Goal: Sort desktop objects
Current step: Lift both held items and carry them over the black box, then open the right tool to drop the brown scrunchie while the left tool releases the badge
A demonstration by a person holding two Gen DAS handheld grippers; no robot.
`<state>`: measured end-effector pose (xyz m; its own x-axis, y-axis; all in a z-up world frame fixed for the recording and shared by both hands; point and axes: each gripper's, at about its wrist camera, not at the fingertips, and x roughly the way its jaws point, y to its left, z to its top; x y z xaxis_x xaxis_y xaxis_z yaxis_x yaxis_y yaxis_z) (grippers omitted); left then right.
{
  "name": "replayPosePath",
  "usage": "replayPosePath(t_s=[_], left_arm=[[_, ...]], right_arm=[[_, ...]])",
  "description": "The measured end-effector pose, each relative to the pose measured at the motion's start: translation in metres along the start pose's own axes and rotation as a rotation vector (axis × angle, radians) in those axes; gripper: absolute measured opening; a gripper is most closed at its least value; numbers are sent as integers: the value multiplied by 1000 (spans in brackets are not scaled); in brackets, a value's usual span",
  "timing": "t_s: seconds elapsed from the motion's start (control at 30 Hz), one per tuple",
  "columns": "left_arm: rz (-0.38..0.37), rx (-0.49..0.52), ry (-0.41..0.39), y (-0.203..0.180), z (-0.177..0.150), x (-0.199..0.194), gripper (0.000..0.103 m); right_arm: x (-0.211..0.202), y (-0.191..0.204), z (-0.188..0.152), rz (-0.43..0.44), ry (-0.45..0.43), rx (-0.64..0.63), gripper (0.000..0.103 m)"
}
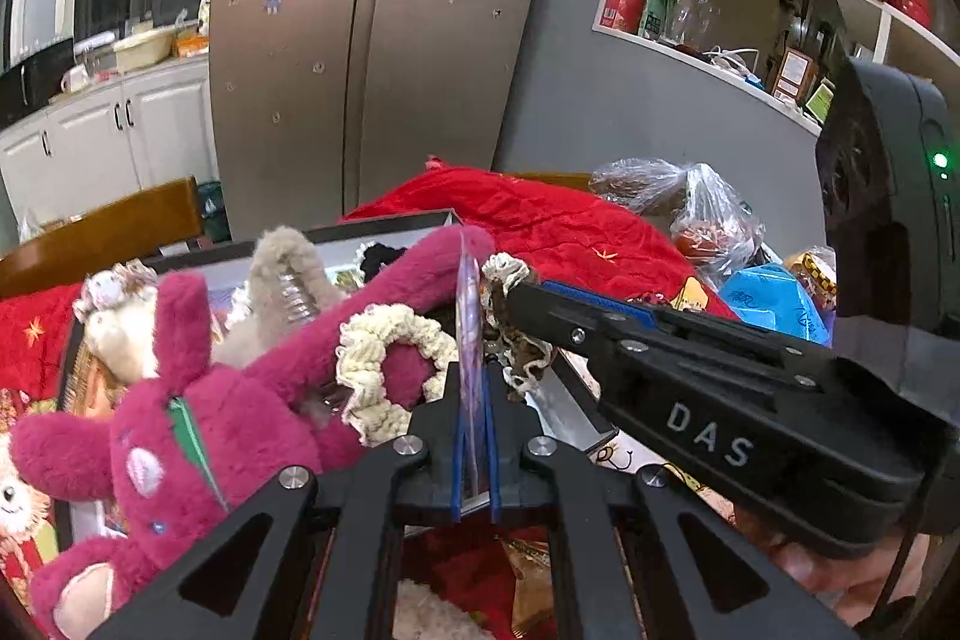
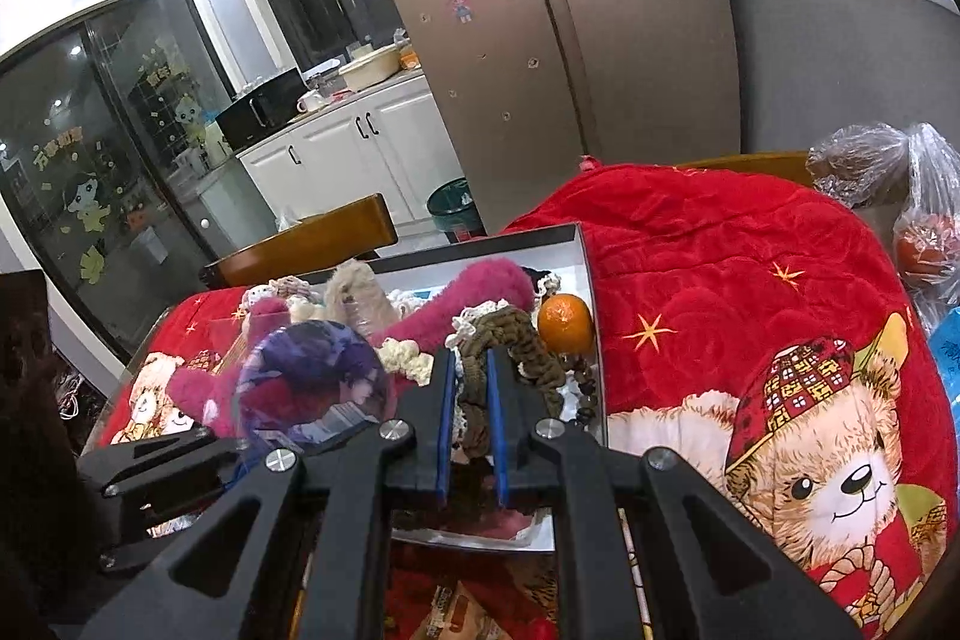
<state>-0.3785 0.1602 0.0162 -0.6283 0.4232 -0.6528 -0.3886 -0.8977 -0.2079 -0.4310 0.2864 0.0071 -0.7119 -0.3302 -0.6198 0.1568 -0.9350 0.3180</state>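
Here, left hand-held gripper point(image 1: 474, 436): clenched on the thin round badge point(image 2: 315, 382), held edge-on between its pads.
Right hand-held gripper point(image 2: 471, 424): closed around the brown scrunchie point(image 2: 510, 340), probably gripping it; the contact is partly hidden.
Step advice: lift the scrunchie straight up, slowly, so its lace does not drag the cream scrunchie point(image 1: 384, 364).
Surroundings: both sit over the box point(image 2: 585, 268) on the bench, beside the orange point(image 2: 564, 322) and pink plush point(image 1: 198, 418).
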Motion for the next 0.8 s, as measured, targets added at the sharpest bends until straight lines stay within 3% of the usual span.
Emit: replayPosePath(t_s=[0.63, 0.7, 0.73, 0.77, 0.8], left_arm=[[37, -11, 34, 8, -2, 9, 6], [57, -10, 28, 7, -1, 8, 11], [71, -6, 24, 6, -1, 7, 21], [83, -4, 21, 6, -1, 7, 40], [91, -8, 20, 6, -1, 6, 49]], right_arm=[[5, -4, -2, -1, 18, 7, 13], [5, -3, -2, -2, 16, 5, 14], [5, -3, -2, -5, 16, -1, 14], [5, -2, -3, -6, 14, -10, 14], [4, -1, -3, -10, 10, -16, 14]])
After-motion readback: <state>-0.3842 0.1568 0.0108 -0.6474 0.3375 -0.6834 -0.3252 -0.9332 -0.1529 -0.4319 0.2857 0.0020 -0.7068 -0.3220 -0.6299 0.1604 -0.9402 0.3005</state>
